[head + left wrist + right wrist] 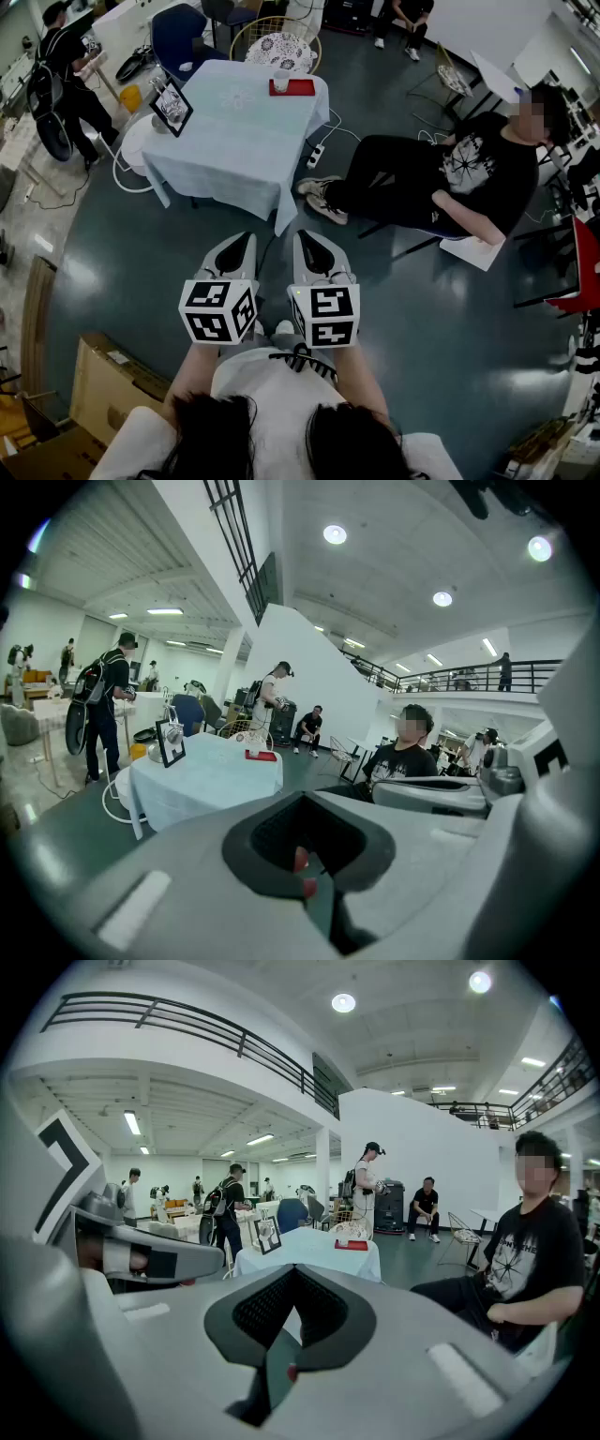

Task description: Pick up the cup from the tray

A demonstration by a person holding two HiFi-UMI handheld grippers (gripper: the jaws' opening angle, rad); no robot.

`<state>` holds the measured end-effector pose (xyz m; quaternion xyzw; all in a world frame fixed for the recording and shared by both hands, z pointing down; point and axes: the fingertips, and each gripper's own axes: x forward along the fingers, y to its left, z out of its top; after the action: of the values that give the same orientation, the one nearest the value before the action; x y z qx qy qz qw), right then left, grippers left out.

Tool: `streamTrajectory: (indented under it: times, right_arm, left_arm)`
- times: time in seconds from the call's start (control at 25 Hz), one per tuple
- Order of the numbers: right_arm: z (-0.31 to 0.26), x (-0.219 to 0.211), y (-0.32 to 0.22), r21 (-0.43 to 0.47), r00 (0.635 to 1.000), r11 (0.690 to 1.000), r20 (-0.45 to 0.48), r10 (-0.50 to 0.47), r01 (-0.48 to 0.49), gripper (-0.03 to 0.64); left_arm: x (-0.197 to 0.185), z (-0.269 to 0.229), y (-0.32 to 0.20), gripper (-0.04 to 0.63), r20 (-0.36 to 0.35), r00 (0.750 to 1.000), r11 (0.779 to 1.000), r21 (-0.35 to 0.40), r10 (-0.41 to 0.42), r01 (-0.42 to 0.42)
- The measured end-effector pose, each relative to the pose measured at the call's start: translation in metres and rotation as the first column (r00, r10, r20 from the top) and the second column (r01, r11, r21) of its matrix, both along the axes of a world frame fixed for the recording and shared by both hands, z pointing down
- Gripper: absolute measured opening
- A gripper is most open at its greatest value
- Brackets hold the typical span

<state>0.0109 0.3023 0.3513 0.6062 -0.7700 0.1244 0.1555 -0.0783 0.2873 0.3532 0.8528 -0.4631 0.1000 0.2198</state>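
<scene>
Head view only: both hand-held grippers are side by side, well short of the surface (234, 122), over dark glossy floor (141, 272). The left hand-held gripper (247, 236) and right hand-held gripper (303, 236) both point toward the surface. Each is held by a bare forearm close to the person's body, and each carries a black-and-white marker cube (218, 310) at its rear. Their bodies are smooth white plastic, tapering to the tips.

The cup (281, 82) is a pale, small tumbler standing upright on a flat red rectangular tray (302, 88) at the far edge of the surface, well apart from both grippers. A black picture frame (172, 105) stands at the surface's left edge. The surface is draped in a pale blue-white cloth that hangs at the corners.

The gripper views add what the head view lacks – the jaws up close. In the left gripper view the grey matte jaws meet around a dark diamond-shaped hollow, with nothing between them. The right gripper view shows the same: jaws together and empty, with ribbed texture on the inner pads. Both views show the cup and tray small in the distance, level with the camera.

A seated person (450, 178) in black is to the right of the surface, and a cardboard box (103, 384) lies on the floor, well on the near left of it.
</scene>
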Motion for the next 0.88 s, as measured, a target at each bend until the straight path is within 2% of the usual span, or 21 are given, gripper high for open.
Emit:
streamTrajectory:
  times: [0.6,0.88]
  right_arm:
    - [0.001,0.015,-0.005,0.011,1.0,1.0,-0.009,0.019,-0.019,0.025]
    - [0.002,0.026,-0.008,-0.001,0.999,1.0,0.038,0.001,-0.001,0.026]
  left_arm:
    - [0.012,0.003,-0.003,0.0,0.004,1.0,1.0,-0.003,-0.01,0.01]
    - [0.023,0.004,-0.003,0.0,0.011,1.0,1.0,-0.013,-0.017,0.017]
